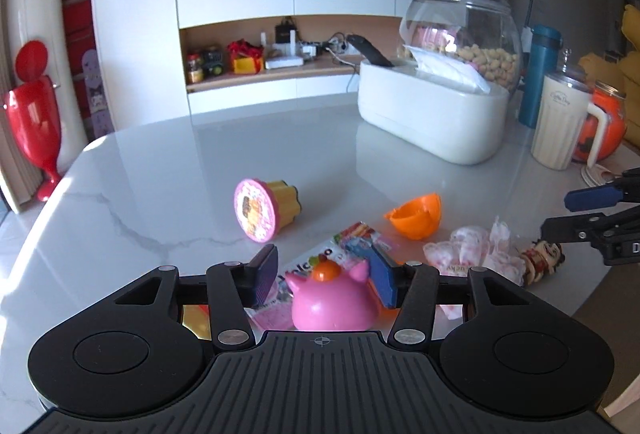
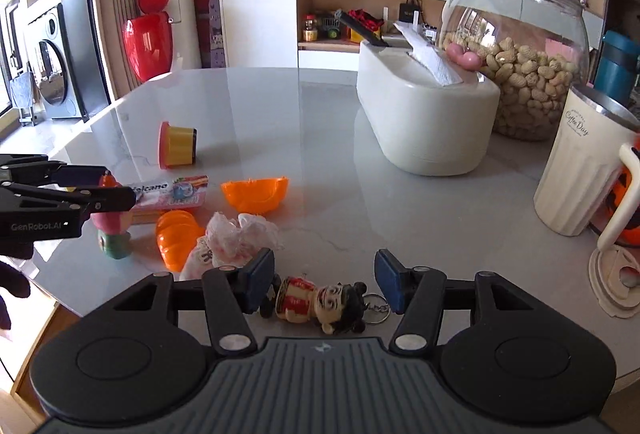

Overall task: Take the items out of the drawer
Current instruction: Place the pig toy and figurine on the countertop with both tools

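Left gripper [image 1: 326,276]: jaws are held apart, with a pink horned toy [image 1: 334,302] standing between them. The right pad lies against or just beside the toy's horn (contact cannot be confirmed); the left pad is set clear of it. No earlier picture is given.

Right gripper [image 2: 324,282]: jaws are held apart, and a small doll keychain [image 2: 320,300] is seen lying on its side between them. The left pad is close to the doll's feet, the right pad just beside the key ring; no grip is shown.

Items laid out on the marble table [image 1: 240,137], listed outward from the jaws:
- a printed snack packet [image 1: 352,242], partly under the pink toy;
- a crumpled pink-and-white wrapper [image 2: 240,234], between the two grippers;
- an orange half-shell [image 1: 416,213], open side up, beyond the wrapper;
- a second orange piece [image 2: 176,238], beside the wrapper in the right wrist view;
- a yellow fluted cup with a pink lid [image 1: 264,211], lying on its side, well apart to the left.

At the far right of the table are placed a white tissue box [image 1: 432,113], a glass jar of peanuts [image 2: 520,53], a cream mug [image 2: 576,169] and a teal bottle [image 1: 538,73]. No drawer is in view.
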